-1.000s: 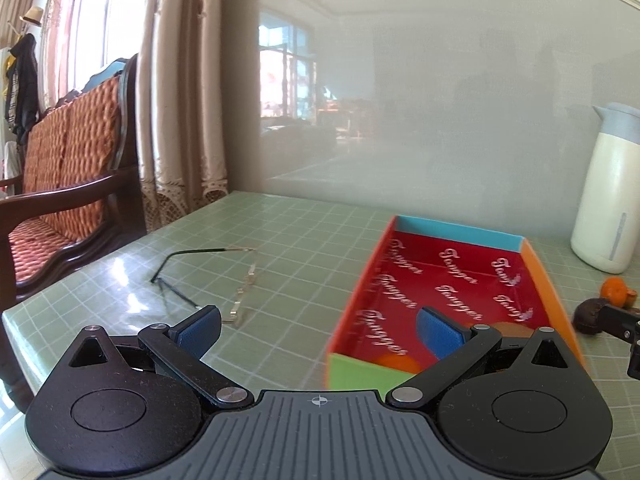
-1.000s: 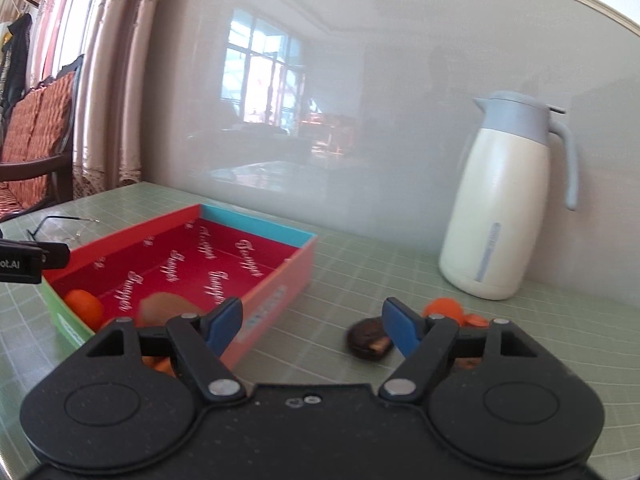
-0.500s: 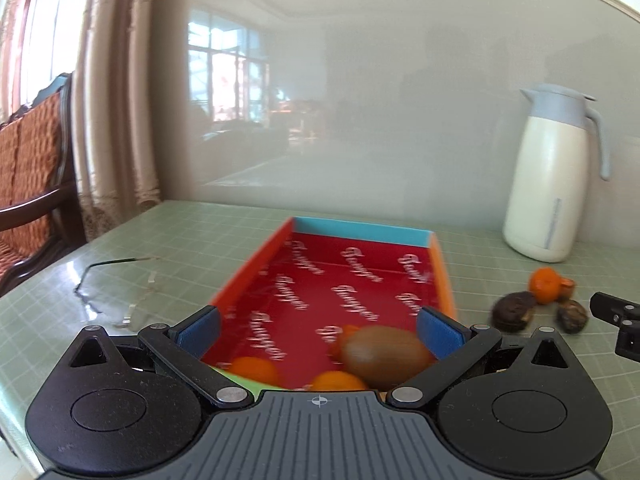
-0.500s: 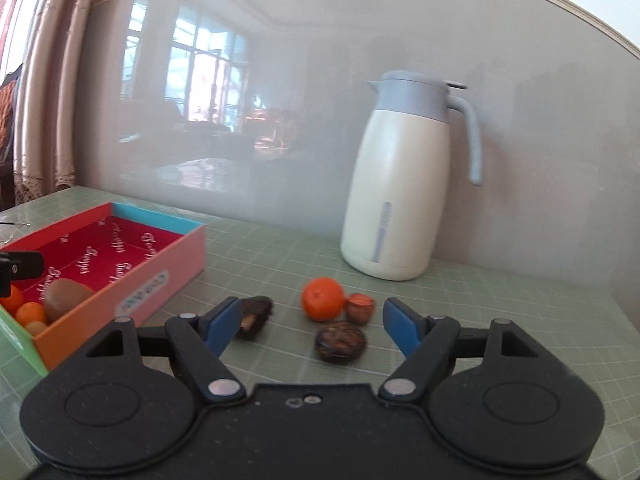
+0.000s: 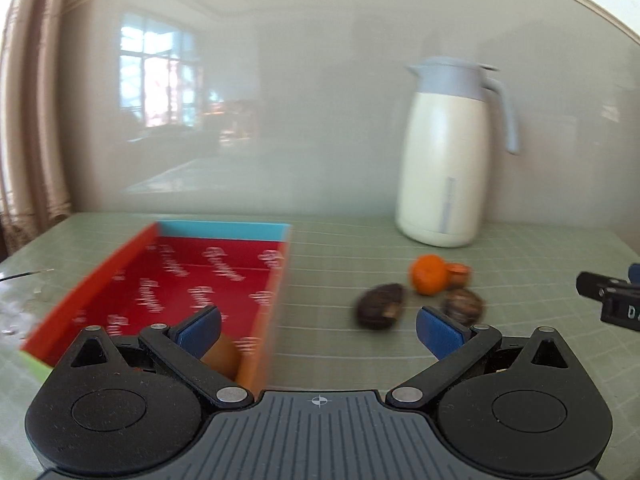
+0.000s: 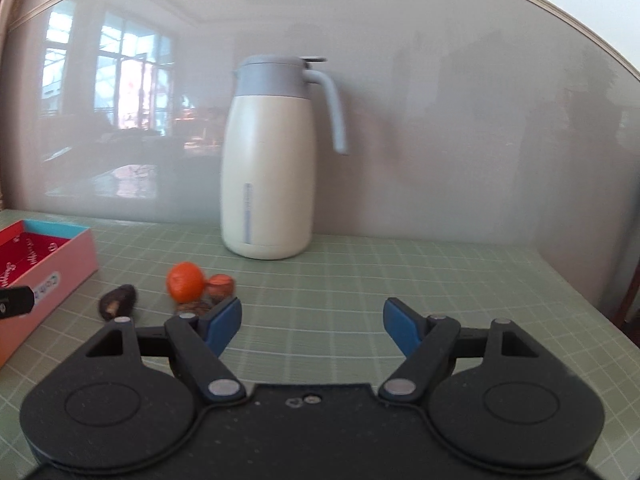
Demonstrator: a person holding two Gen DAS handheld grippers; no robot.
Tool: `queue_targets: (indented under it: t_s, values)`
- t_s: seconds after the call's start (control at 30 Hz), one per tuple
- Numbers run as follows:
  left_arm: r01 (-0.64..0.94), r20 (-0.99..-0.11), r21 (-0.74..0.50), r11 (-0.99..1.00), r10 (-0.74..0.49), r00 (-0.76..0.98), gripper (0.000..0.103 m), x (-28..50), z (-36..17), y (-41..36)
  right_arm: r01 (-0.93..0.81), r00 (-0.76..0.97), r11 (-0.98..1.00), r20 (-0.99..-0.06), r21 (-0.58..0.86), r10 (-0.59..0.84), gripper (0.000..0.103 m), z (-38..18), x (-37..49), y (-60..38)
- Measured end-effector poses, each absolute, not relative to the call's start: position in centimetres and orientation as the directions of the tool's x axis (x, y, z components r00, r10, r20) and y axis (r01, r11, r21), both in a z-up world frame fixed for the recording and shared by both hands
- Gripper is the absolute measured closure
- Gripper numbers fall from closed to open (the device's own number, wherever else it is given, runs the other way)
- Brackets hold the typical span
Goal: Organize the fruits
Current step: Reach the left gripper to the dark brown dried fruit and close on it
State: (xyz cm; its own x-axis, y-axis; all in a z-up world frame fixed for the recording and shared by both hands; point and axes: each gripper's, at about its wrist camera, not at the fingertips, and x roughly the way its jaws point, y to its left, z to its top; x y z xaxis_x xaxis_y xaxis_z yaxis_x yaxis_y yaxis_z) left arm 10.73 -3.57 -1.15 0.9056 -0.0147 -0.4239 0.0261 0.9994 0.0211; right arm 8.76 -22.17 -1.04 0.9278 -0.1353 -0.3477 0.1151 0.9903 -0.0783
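**Supervisor:** Report status of both tools.

**Operator:** I have the left gripper with jaws spread wide, nothing between them. The right gripper is likewise spread and empty. A second ago my left camera faced the chair and a pair of spectacles; it has since swung right, and both views are smeared by that motion.

**Supervisor:** Effect on the task?

**Operator:** The loose fruit is now ahead of the left tool. I read this as the approach to the next pick. The shallow cardboard tray with red printed floor and blue far wall sits at left. One brown rounded fruit shows inside it near the close end, partly hidden by my left finger. Outside the tray, four pieces lie on the green gridded table mat: a round orange mandarin, a small reddish-brown piece touching it, a dark wrinkled fruit, and a dark rounded fruit.

**Supervisor:** Clearances?

**Operator:** The cream insulated jug with grey-blue lid stands behind the cluster, near the wall panel. In the right view, bare mat extends rightward to the table edge. The dark wrinkled fruit lies between tray wall and mandarin, with mat around it. The right tool tip shows at the left view's right margin; I judge crowding possible if both converge.
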Motion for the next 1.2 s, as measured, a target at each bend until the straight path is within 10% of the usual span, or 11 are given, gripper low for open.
queue_targets:
  t_s: [1.1, 1.2]
  values:
    - [0.176, -0.57, 0.044, 0.983, -0.12, 0.813, 0.021, 19.3, -4.7, -16.4, 0.36, 0.849, 0.933, -0.418, 0.012, -0.323, 0.024, -3.5, 9.7, -33.7]
    - [0.162, -0.599, 0.038, 0.986, -0.107, 0.794, 0.04, 20.1, -5.0, -16.5, 0.359, 0.847, 0.933, -0.425, 0.014, -0.32, 0.024, -3.5, 9.8, -33.8]
